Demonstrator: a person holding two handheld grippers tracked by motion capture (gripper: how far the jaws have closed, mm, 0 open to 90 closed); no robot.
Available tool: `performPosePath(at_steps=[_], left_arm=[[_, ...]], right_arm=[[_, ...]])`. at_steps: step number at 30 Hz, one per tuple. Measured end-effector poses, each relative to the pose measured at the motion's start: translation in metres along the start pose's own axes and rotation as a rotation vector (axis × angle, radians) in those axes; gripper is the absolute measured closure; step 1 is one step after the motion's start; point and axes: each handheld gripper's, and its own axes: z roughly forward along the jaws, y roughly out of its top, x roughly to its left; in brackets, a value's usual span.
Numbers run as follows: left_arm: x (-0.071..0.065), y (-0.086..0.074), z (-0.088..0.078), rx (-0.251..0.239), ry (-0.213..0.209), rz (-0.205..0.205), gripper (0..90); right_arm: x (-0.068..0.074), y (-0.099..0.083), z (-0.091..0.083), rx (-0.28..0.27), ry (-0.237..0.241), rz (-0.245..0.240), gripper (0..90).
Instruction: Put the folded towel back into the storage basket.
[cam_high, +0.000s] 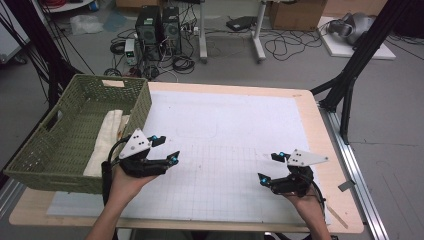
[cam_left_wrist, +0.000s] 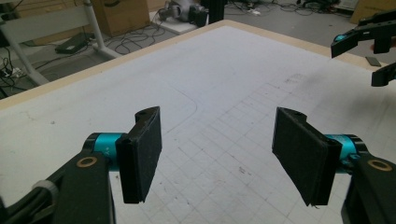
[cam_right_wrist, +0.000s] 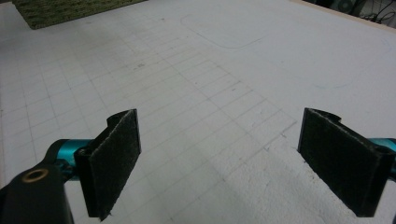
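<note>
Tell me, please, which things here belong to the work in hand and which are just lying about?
In the work:
- left claw, open
- right claw, open
- green basket
- folded cloth inside it
- white gridded mat

Lying about:
- computer towers on the floor
- cardboard box

A: How do the tools look?

B: The left gripper (cam_high: 163, 149) has a black body, a pale grey 3-cornered plate on top with small dark dots, and a black cable trailing along the forearm. The right gripper (cam_high: 269, 168) has the same plate and a thin black cable.

A: And the jaws?

B: Each has 2 flat black pads (cam_left_wrist: 140, 154) with a rough, felt-like face, on teal metal collars. Brass-coloured rings sit in the black arms. A white tie binds the cables. The forearms are bare, without sleeves.
</note>
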Motion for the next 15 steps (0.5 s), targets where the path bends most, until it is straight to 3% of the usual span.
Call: performPosePath(at_steps=[6, 15], left_arm=[[-0.003, -0.009, 0.007, 0.005, -0.011, -0.010, 33.3], [-0.010, -0.017, 0.013, 0.025, -0.031, 0.009, 33.2]], right_arm=[[0.000, 0.000, 0.000, -0.001, -0.002, -0.006, 12.5], [0.000, -0.001, 0.001, 0.005, 0.001, -0.005, 12.5]])
